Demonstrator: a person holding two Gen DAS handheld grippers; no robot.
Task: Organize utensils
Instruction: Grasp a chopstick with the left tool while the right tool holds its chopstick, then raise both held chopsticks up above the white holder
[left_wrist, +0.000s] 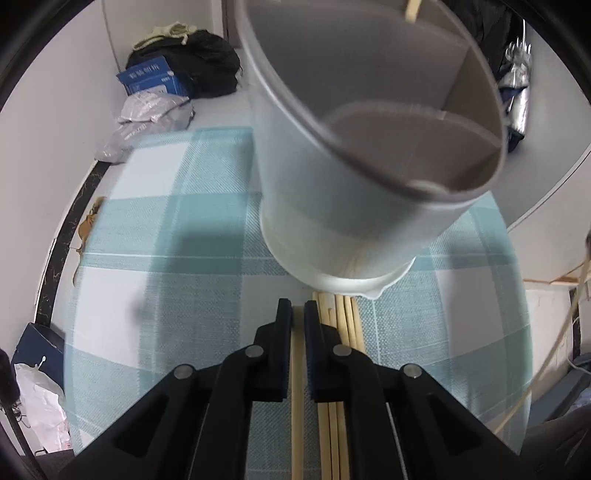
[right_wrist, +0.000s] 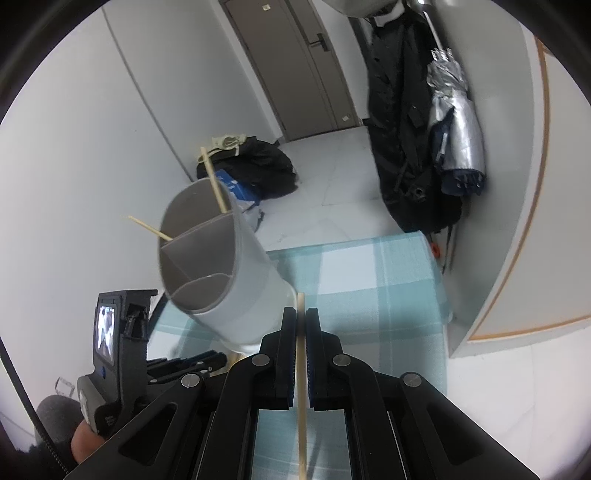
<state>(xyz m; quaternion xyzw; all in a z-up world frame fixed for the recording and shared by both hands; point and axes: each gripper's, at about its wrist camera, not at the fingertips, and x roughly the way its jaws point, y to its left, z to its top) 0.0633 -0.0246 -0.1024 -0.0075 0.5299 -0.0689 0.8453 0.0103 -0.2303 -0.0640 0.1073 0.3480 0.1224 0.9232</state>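
A grey utensil holder (left_wrist: 369, 147) with inner dividers stands on the teal checked cloth (left_wrist: 184, 221); it also shows in the right wrist view (right_wrist: 229, 280), with two chopsticks (right_wrist: 216, 181) sticking out of its far compartments. My left gripper (left_wrist: 297, 306) is low over the cloth just in front of the holder, jaws closed on one wooden chopstick (left_wrist: 296, 387). Several more chopsticks (left_wrist: 343, 325) lie on the cloth right of it. My right gripper (right_wrist: 300, 314) is shut on a single chopstick (right_wrist: 301, 369), raised right of the holder.
A black bag (right_wrist: 258, 170) and blue box (left_wrist: 151, 75) sit on the floor beyond the table. A dark coat (right_wrist: 399, 129) and folded silver umbrella (right_wrist: 456, 122) hang at right. The left gripper's body (right_wrist: 118, 354) shows low left in the right view.
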